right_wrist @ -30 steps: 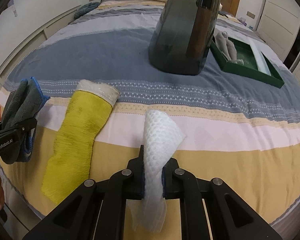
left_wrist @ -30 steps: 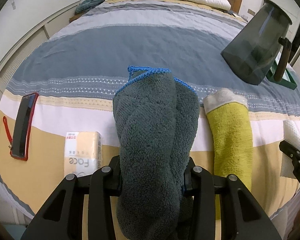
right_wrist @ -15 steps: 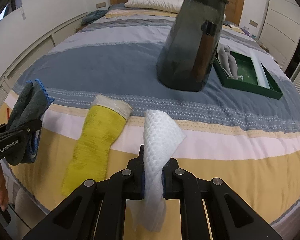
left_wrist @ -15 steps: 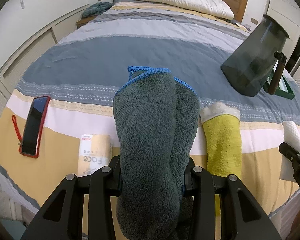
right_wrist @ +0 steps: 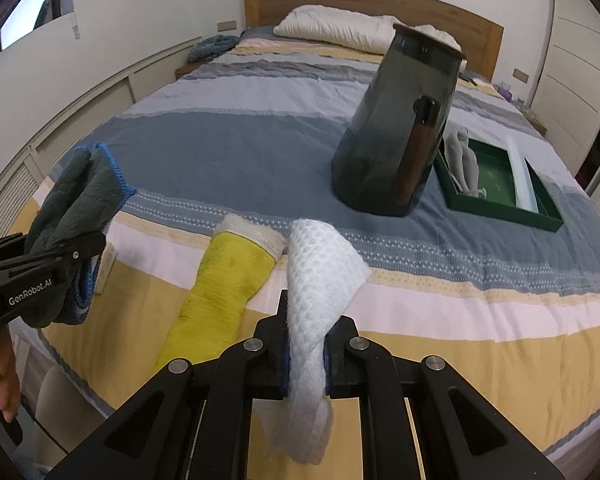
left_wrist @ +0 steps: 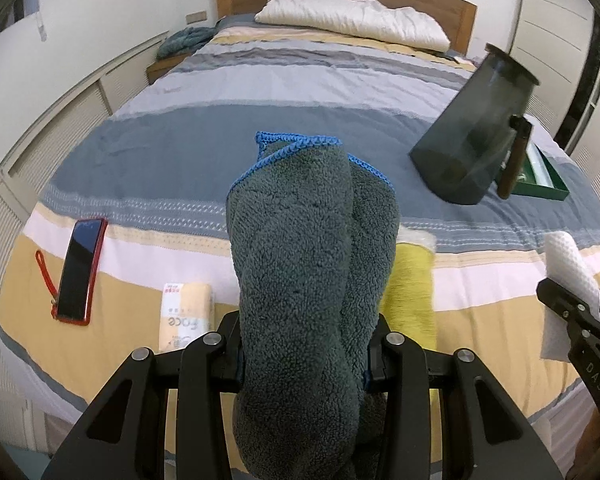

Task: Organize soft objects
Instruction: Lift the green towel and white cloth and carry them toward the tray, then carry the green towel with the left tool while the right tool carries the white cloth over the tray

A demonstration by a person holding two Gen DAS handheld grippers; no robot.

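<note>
A folded grey fleece cloth (left_wrist: 300, 272) with blue stitched edging stands pinched between the left tongs (left_wrist: 302, 354), held above the foot of a striped bed (left_wrist: 188, 148); its upper fold rises past the fingers and its lower end hangs below them. To its right, the right tongs (right_wrist: 306, 354) are clamped on a white waffle-weave cloth (right_wrist: 316, 280), one corner flaring free above the jaws and the tail drooping beneath. Between the two, a yellow towel (right_wrist: 224, 288) with a cream cuff lies flat on the bed, its lower end near the mattress edge. Beyond it, a dark smoked-glass pitcher (right_wrist: 396, 132) stands upright on the blue band, with a green tray (right_wrist: 500, 210) beside it holding a pale grey soft item (right_wrist: 464, 160). Left of the fleece, a tissue pack (left_wrist: 186, 312) and a red-cased phone (left_wrist: 80, 270) lie apart near the bed's foot. A broad stretch of bedspread lies open between these things and the pillow (left_wrist: 356, 20) at the headboard.
</note>
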